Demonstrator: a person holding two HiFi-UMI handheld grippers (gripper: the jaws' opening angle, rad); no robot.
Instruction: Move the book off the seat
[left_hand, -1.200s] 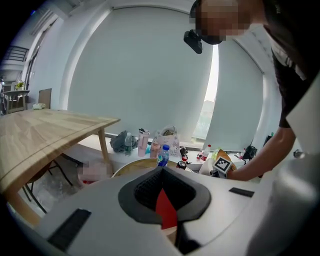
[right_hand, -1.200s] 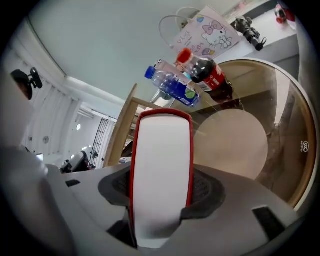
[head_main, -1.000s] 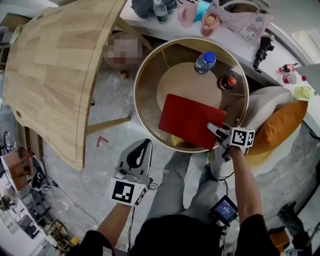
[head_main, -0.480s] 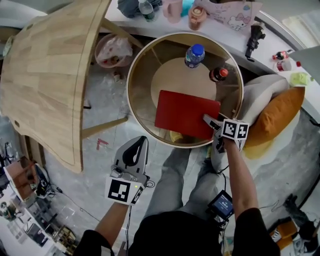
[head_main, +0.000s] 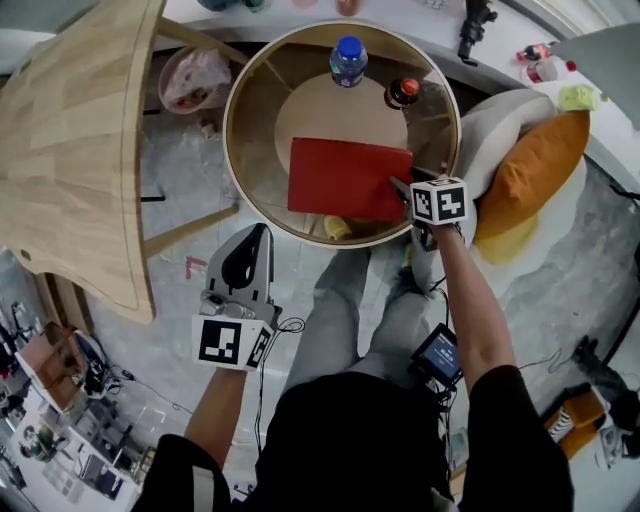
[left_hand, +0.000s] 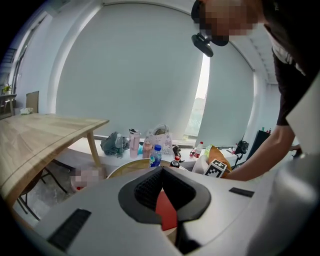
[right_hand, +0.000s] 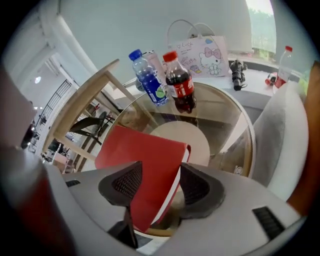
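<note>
A red book (head_main: 345, 178) lies flat on a round glass-topped table (head_main: 235, 130). My right gripper (head_main: 398, 186) sits at the book's right edge and points steeply down. In the right gripper view the book's (right_hand: 140, 160) corner stands between the jaws of that gripper (right_hand: 160, 172). One pad overlaps the red cover and a thin gap shows at the other. These jaws have just been closing with the book between them. My left gripper (head_main: 258, 232) hangs over the floor in front of the table, tips together and nothing in them. The book (left_hand: 165, 210) shows red behind its jaws (left_hand: 162, 170).
A blue-capped water bottle (head_main: 348, 60) and a cola bottle (head_main: 402, 92) stand at the table's far side. A wooden table (head_main: 70, 130) slants at the left. An orange cushion (head_main: 530, 180) on a grey seat (head_main: 500, 120) lies right of the table. A person's legs are below.
The right gripper has rolled and sunk a little at the book's right edge. The book stays on the table. The left gripper has hardly moved. The head view has shifted.
</note>
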